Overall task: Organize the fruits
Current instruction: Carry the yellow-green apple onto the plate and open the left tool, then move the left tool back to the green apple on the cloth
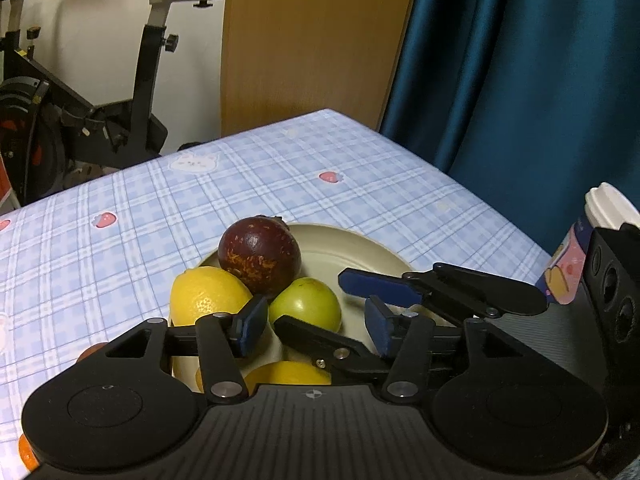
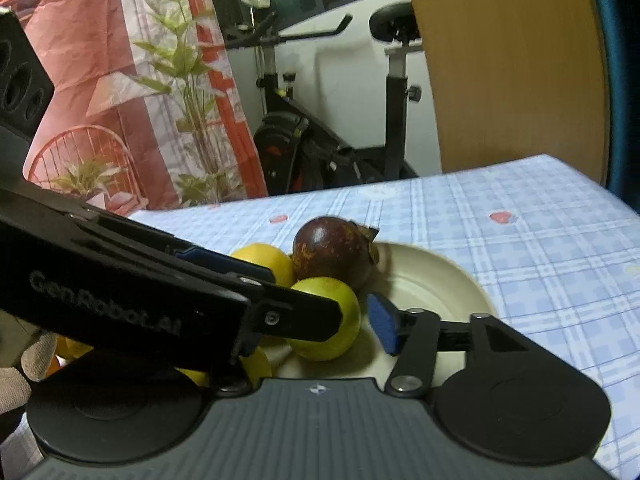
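A cream plate point(image 1: 360, 248) point(image 2: 436, 276) on the checked tablecloth holds a dark purple mangosteen point(image 1: 260, 254) point(image 2: 330, 254), a green fruit point(image 1: 306, 304) point(image 2: 332, 320), a yellow lemon point(image 1: 208, 294) point(image 2: 266, 260) and another yellow fruit point(image 1: 286, 374) nearer me. My left gripper point(image 1: 316, 326) is open and empty just above the plate's near side, behind the green fruit. My right gripper point(image 2: 320, 332) is open around the green fruit's near side; the left gripper's arm crosses in front and hides its left finger. The right gripper's fingers point(image 1: 376, 286) show over the plate in the left wrist view.
A paper cup with a white lid point(image 1: 580, 248) stands at the right table edge. Orange fruit point(image 1: 26, 452) lies off the plate at lower left. An exercise bike point(image 1: 80, 112) point(image 2: 332, 136), a wooden panel point(image 1: 312, 40) and a blue curtain point(image 1: 520, 80) stand beyond the table.
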### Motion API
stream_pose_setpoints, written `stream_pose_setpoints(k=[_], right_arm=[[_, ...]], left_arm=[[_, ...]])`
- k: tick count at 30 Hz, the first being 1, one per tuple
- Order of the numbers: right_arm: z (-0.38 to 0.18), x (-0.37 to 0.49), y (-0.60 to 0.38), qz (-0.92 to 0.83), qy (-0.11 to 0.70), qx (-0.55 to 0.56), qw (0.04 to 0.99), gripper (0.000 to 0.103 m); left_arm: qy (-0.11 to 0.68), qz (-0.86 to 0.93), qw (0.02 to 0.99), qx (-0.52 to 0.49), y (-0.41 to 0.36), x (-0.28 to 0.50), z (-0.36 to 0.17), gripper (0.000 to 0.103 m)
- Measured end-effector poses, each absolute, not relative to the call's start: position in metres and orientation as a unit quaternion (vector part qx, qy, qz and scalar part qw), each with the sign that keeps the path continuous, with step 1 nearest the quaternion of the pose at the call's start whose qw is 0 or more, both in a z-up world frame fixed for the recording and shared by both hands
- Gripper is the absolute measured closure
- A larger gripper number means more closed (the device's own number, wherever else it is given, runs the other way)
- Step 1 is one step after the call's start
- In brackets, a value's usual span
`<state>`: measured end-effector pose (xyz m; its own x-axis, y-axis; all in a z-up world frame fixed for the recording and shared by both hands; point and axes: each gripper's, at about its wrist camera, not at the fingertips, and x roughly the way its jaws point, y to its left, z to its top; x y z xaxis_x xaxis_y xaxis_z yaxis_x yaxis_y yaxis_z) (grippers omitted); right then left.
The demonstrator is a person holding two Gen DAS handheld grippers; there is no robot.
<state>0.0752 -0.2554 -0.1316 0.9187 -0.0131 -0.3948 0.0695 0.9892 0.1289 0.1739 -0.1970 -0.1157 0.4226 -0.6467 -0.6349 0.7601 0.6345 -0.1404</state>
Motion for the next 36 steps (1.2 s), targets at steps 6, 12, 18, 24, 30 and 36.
stream_pose_setpoints(k=[6,12,18,24,30,36], right_arm=[[-0.13,0.059,-0.249,-0.035,0.175,0.063,0.982,0.042],[-0.13,0.048,-0.237,-0.035,0.169,0.043,0.984,0.041],[-0.13,0.04,-0.227,-0.03,0.167,0.037,0.985,0.041],[-0.13,0.033,-0.223,-0.045,0.168,0.033,0.984,0.041],[-0.127,0.026,-0.216,-0.052,0.165,0.018,0.985,0.041],[-0.124,0.023,-0.204,-0.039,0.159,0.003,0.986,0.041]], left_arm=[[0.314,-0.418,0.848,0.084,-0.181,0.159,-0.109,0.042],[0.292,-0.398,0.867,0.062,-0.152,0.144,-0.104,0.042],[0.283,-0.379,0.88,0.042,-0.128,0.135,-0.104,0.042],[0.288,-0.36,0.887,0.014,-0.105,0.133,-0.107,0.042],[0.295,-0.336,0.894,-0.028,-0.075,0.132,-0.11,0.042],[0.307,-0.316,0.896,-0.056,-0.053,0.135,-0.114,0.042]])
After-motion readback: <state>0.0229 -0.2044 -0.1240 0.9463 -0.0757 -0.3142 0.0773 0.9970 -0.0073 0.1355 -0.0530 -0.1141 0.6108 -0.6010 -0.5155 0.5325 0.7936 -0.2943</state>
